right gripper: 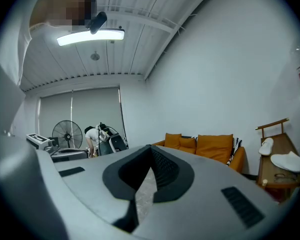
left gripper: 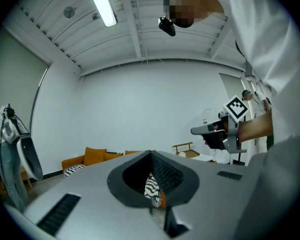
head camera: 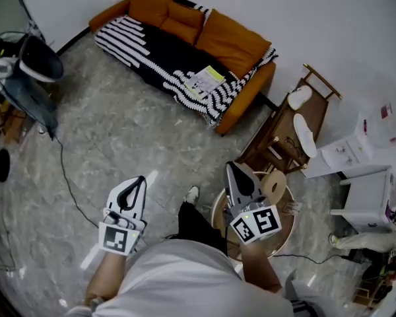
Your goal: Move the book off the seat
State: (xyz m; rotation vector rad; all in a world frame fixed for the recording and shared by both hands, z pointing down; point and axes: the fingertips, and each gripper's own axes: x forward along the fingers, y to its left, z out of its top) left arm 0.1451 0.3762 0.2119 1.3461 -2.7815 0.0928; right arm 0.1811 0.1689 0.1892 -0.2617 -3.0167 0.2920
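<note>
Book [head camera: 206, 79] lies on the striped blanket [head camera: 152, 51] covering the orange sofa [head camera: 231, 41] seat, upper centre of the head view, so the move is judged not yet begun. Left gripper [head camera: 137, 185] and right gripper [head camera: 233, 174] sit low in the frame, well apart from the sofa, each with jaws together on nothing. Neither gripper view shows the book, as each gripper's body blocks most of the seat, and the cover print is too small to read.

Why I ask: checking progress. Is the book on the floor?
No, the book lies on the striped blanket covering the sofa.
</note>
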